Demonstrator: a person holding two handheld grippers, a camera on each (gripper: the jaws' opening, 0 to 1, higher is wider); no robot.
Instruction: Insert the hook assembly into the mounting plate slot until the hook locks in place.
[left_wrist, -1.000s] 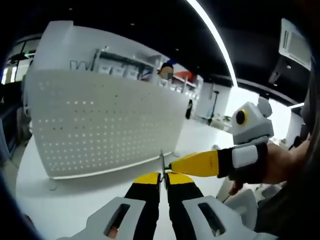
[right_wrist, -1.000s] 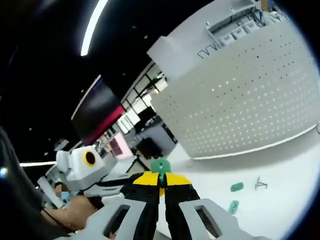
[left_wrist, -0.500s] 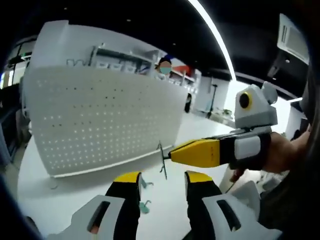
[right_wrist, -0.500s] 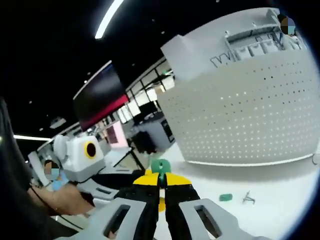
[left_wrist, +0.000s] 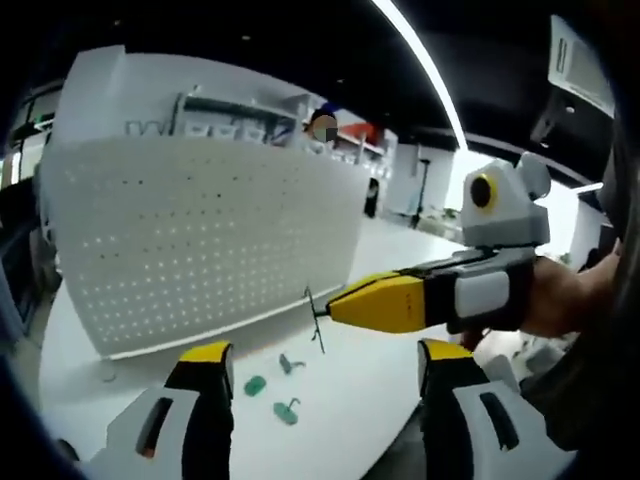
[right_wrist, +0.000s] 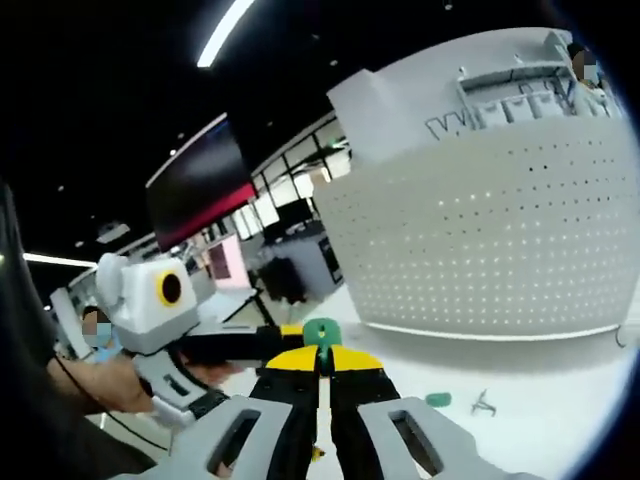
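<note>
Left gripper view: the left gripper (left_wrist: 320, 372) has its yellow-tipped jaws wide apart w/ nothing between them; the right gripper (left_wrist: 345, 303) comes in from the right, yellow tips together, pinching a thin bent metal wire hook (left_wrist: 314, 318) that hangs off its tip; behind stands the white perforated pegboard panel (left_wrist: 200, 235), upright on the white tabletop (left_wrist: 340, 400); the hook is in mid-air, well apart from the panel, so insertion is not yet done (I judge the whole approach and locking step is left); on the table below lie a small green plastic piece (left_wrist: 255, 385), a second green piece w/ wire (left_wrist: 287, 410) and a spare grey wire bit (left_wrist: 288, 364).

Right gripper view: the right gripper (right_wrist: 321, 362) has jaws clamped together on a green plastic tab (right_wrist: 321, 332), which looks like the hook assembly's base; the panel (right_wrist: 500, 250) sits ahead and to the right, not touched; the left gripper (right_wrist: 240, 345) shows at left, held in a person's hand (right_wrist: 100, 380), roughly level w/ the right one and just beside it; whether its jaws are apart can't be told from here; a green piece (right_wrist: 437, 400) and a wire bit (right_wrist: 484, 404) lie on the table (right_wrist: 540, 430).
</note>
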